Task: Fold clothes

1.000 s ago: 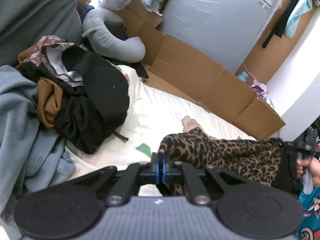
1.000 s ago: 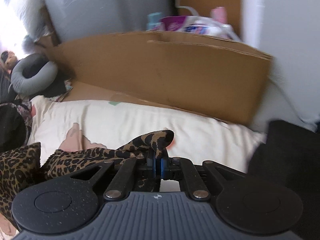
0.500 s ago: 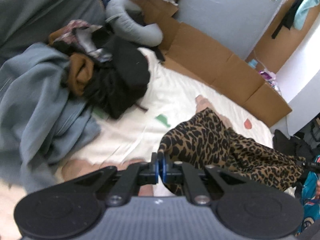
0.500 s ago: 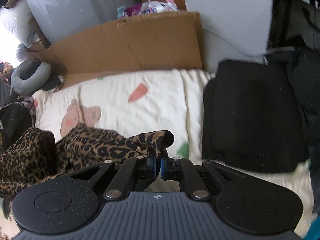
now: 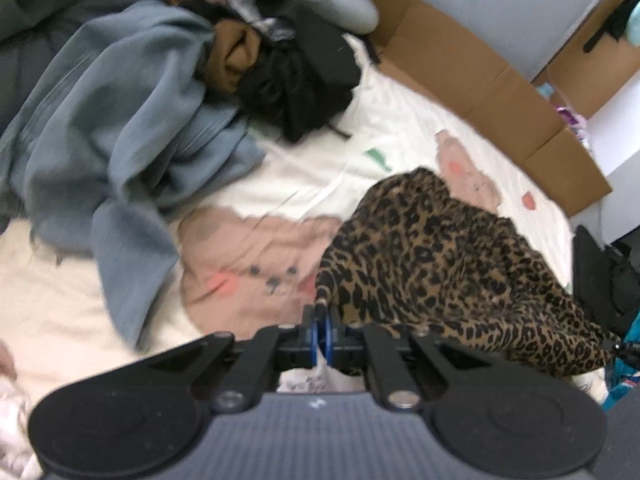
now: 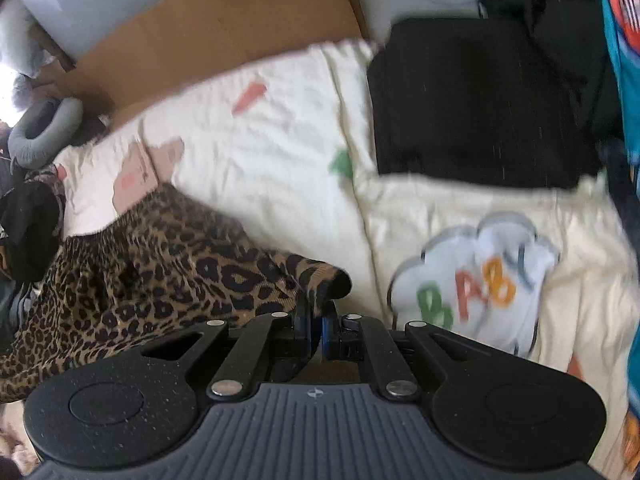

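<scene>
A leopard-print garment (image 5: 448, 264) hangs between my two grippers above a cream printed blanket (image 5: 312, 168). My left gripper (image 5: 320, 316) is shut on one edge of the garment. My right gripper (image 6: 318, 312) is shut on another edge of the same garment (image 6: 160, 276), which drapes down to the left in the right wrist view. The cloth sags in the middle and partly rests on the blanket (image 6: 280, 140).
A pile of blue, brown and black clothes (image 5: 152, 112) lies at the left. A folded black garment (image 6: 472, 100) lies at the blanket's far right. Cardboard (image 5: 472, 68) lines the far edge. A grey neck pillow (image 6: 44, 128) sits beyond.
Both grippers have pulled back and up with the leopard garment, lifting it off the blanket. More of the blanket and the folded black garment have come into view.
</scene>
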Demonstrator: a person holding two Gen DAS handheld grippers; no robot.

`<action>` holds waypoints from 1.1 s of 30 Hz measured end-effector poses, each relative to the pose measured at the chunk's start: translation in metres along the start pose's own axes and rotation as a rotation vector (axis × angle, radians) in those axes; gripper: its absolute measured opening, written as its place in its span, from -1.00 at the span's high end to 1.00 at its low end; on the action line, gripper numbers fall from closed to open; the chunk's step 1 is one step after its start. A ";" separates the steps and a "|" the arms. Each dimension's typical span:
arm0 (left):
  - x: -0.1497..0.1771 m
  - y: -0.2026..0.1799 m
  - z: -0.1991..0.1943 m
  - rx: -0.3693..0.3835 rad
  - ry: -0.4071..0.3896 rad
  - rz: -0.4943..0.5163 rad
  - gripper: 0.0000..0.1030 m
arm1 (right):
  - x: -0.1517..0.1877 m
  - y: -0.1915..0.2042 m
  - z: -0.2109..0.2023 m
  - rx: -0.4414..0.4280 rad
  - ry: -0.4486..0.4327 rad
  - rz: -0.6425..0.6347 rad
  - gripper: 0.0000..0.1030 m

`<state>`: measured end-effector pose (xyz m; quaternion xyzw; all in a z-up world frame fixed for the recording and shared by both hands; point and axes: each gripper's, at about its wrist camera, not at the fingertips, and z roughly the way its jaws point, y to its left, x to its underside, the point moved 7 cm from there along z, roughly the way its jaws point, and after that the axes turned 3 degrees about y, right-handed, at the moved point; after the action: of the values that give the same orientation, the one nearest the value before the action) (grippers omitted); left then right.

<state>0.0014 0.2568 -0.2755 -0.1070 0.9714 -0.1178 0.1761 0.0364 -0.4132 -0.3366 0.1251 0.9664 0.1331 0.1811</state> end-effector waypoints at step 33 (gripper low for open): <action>-0.121 -0.064 0.080 0.058 -0.030 0.164 0.26 | -0.088 0.067 0.060 -0.068 -0.039 -0.176 0.16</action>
<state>0.1521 0.2112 -0.2933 -0.0238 0.9703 -0.1296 0.2028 0.1520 -0.3638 -0.3420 0.0359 0.9648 0.1468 0.2152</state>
